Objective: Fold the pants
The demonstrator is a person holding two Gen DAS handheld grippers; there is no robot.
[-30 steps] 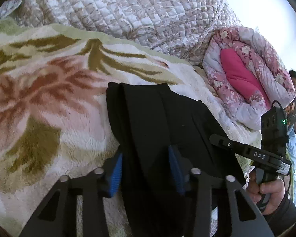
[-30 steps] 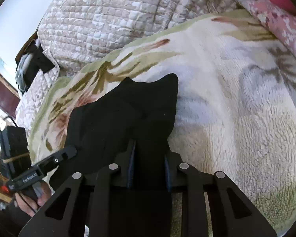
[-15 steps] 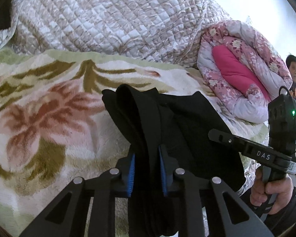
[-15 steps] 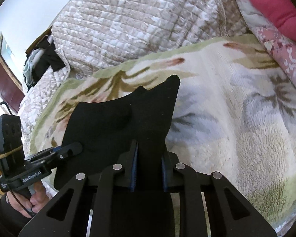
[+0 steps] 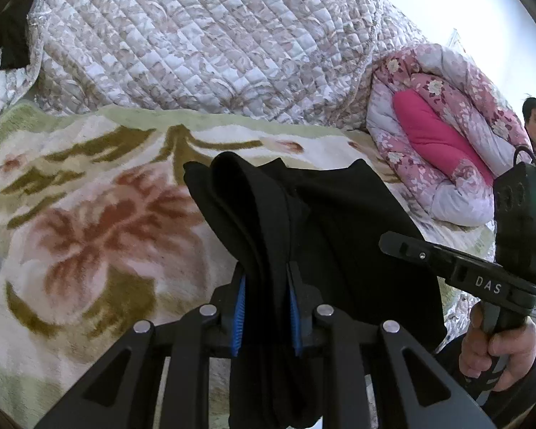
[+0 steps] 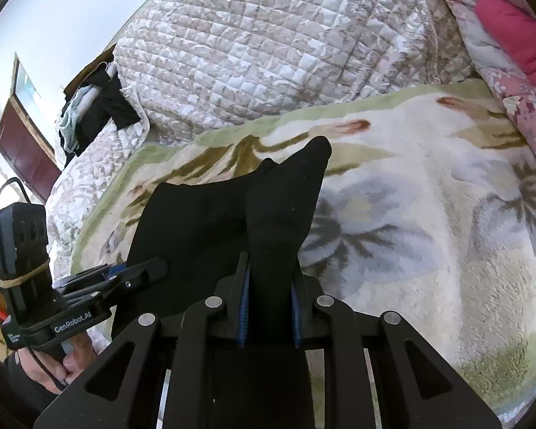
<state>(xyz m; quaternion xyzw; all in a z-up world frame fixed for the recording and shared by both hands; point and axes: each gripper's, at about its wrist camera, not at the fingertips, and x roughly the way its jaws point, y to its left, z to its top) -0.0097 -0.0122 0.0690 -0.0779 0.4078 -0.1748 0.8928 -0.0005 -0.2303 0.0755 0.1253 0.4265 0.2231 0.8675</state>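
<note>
Black pants (image 5: 339,221) lie bunched on a floral fleece blanket (image 5: 89,214), with their near edge lifted off it. My left gripper (image 5: 266,275) is shut on a thick fold at the left side of that edge, its blue pads pressing the cloth. My right gripper (image 6: 269,268) is shut on the right side of the edge, where a pointed corner of the pants (image 6: 303,178) stands up past the fingers. The fabric sags between the two grips. In the right wrist view the left gripper (image 6: 139,271) shows at lower left, held by a hand.
A quilted beige bedspread (image 5: 196,35) is heaped behind the blanket. A rolled pink floral duvet (image 5: 446,125) lies at the right. A person (image 5: 534,125) stands at the far right edge. Dark clothes (image 6: 96,107) are piled at the back left.
The left gripper's jaws closed onto a fold of the pants. Both grippers rose, lifting the near edge of the pants off the blanket and bunching the cloth.
</note>
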